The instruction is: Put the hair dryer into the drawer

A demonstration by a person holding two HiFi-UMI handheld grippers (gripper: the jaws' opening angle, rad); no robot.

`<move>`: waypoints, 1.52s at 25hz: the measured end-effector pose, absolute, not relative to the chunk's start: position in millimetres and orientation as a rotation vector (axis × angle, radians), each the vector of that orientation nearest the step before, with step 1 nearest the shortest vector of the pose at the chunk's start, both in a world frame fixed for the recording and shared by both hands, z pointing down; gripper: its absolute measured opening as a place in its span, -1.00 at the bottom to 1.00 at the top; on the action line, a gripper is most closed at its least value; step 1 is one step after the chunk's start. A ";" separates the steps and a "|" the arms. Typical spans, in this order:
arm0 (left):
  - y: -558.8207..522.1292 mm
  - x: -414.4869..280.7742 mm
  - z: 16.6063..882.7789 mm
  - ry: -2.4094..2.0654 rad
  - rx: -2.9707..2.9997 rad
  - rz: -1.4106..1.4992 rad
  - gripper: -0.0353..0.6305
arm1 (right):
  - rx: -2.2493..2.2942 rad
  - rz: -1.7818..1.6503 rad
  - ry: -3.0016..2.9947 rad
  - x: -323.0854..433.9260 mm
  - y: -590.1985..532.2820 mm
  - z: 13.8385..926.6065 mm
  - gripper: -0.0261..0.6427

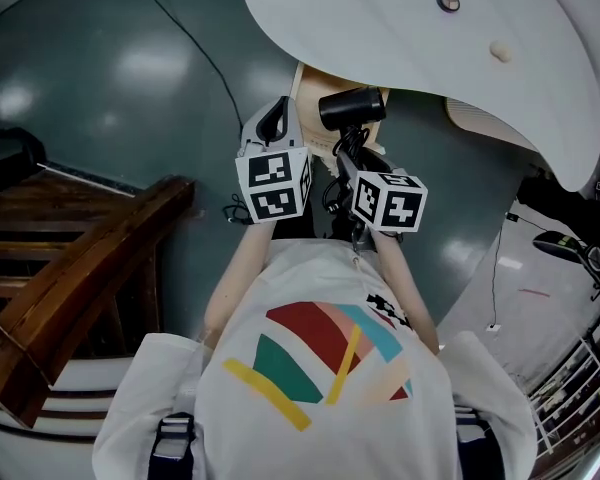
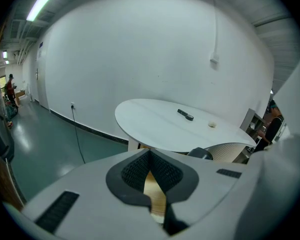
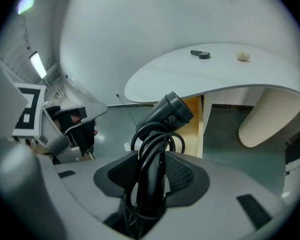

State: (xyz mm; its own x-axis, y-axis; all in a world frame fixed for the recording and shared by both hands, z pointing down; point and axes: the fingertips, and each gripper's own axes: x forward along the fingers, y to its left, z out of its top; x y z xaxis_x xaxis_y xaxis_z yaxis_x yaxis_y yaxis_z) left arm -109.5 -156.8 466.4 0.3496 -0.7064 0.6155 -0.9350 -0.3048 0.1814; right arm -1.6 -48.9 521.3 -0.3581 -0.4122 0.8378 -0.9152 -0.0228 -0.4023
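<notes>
White shirt (image 1: 320, 388) with a coloured print fills the bottom of the head view, and both arms reach forward from it toward the table (image 3: 200, 79).

The right gripper (image 3: 151, 159) grips the hair dryer (image 3: 165, 114) by its handle. Its fingers (image 3: 182, 176) are spread fairly wide because they press on the handle together with the cord (image 3: 157, 139) looped around it. The dryer's black barrel points up and away toward the table's near edge, in the air and below the tabletop.

The left gripper (image 2: 149, 154) carries nothing. Its fingers (image 2: 135, 171) meet at the tips, leaving only a thin gap lower down through which pale wood shows. It hangs just beside the right gripper, also in front of the table's edge.

Under the table, near its edge, stands a wooden panel that is probably the drawer (image 3: 192, 126); I cannot tell from these views whether it is pulled open or how deep it is. On the table, well apart from the dryer, lie a small dark object (image 3: 200, 54) and a pale lump (image 3: 243, 57).

As for progress, the dryer is picked up and brought close to the space under the table, so the carrying part looks nearly done. What is left is to lower it into the drawer, let go, and likely push the drawer shut.
</notes>
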 end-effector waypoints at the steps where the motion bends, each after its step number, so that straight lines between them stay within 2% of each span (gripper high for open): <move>1: -157.9 -107.8 467.3 -1.423 2.103 0.586 -0.85 | 1.382 1.406 -1.765 -1.5 -51.0 522.9 -0.39; 26: -188.2 -99.7 490.0 -1.428 2.054 0.616 -0.85 | 1.282 1.521 -1.585 15.5 -95.2 572.3 -0.40; 38: -199.7 -99.9 498.3 -1.434 2.028 0.654 -0.85 | 1.313 1.421 -1.579 21.5 -141.8 589.6 -0.40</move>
